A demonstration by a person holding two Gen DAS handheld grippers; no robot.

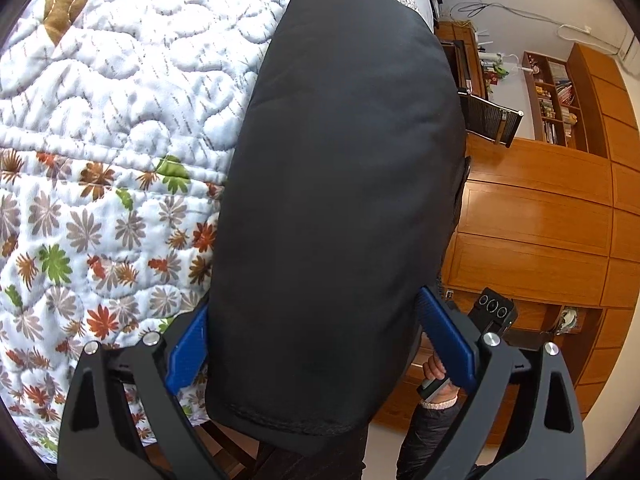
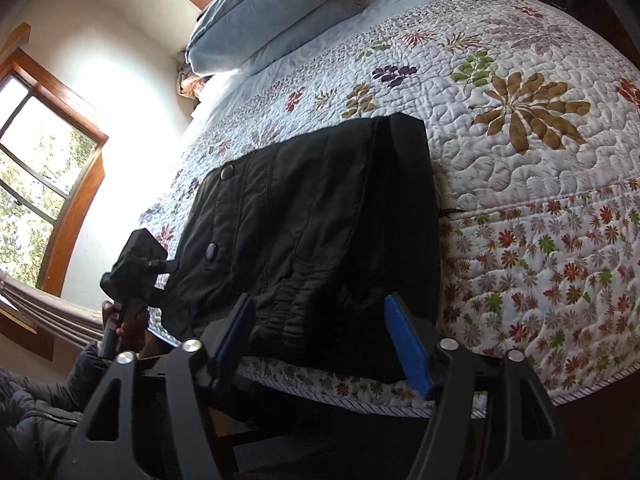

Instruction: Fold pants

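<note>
On the left, the black padded fabric pants (image 1: 340,208) are being straddled by the left tool (image 1: 312,332), whose blue pads are standing wide apart on either side of the folded leg end; nothing is being gripped. The pants are lying folded on the white floral quilted bed (image 1: 100,140), at its near edge. On the right, the right tool (image 2: 324,340) is likewise being held wide open around the waistband end, clamping nothing. If only the top layer is being pinched when the pads close, the stack is likely being pulled apart, or slid off the bed edge.
</note>
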